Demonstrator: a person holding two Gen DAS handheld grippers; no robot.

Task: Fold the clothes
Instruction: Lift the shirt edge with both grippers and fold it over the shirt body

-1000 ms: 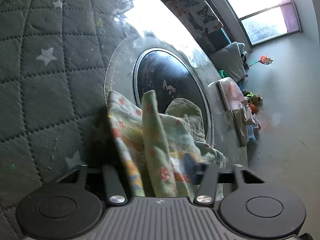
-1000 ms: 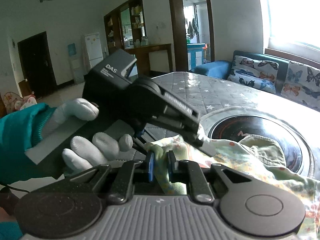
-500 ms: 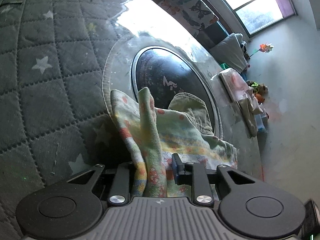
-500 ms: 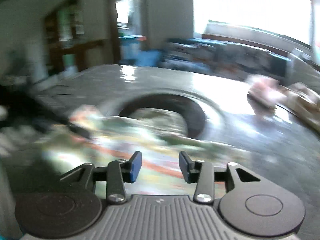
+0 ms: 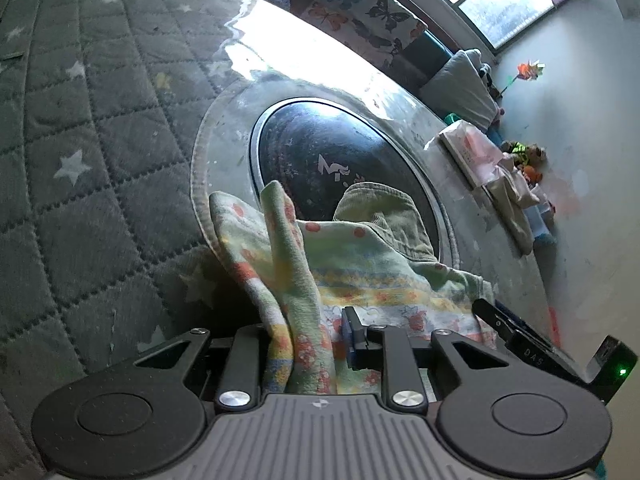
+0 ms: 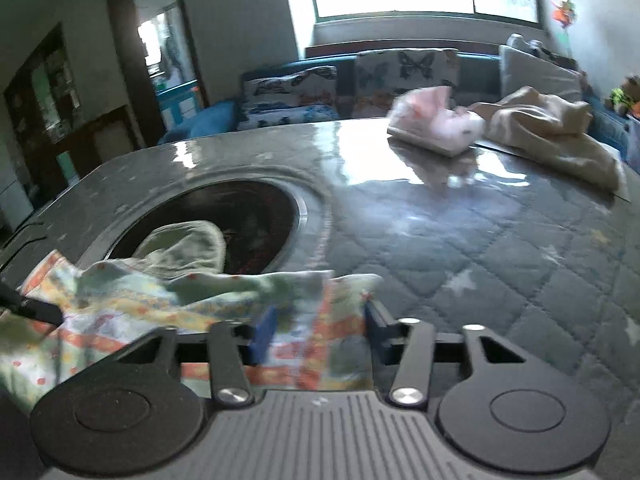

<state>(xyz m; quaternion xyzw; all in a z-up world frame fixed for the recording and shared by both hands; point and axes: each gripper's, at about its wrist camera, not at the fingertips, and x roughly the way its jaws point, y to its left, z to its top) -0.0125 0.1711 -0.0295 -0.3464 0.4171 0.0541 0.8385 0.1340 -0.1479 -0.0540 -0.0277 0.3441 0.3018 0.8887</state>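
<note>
Quilted table [image 6: 520, 248]: left gripper [image 5: 304, 344] pinches the floral garment [image 5: 360, 272]; right gripper [image 6: 316, 332] gapes over it.

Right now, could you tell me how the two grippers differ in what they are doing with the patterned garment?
The left gripper has its jaws closed on a raised fold of the patterned garment, while the right gripper has its jaws wide apart with cloth lying loose between them. The left one pinches cloth bunched upright; the right one sits over a flat edge. Both work at the same garment on the quilted table.
</note>
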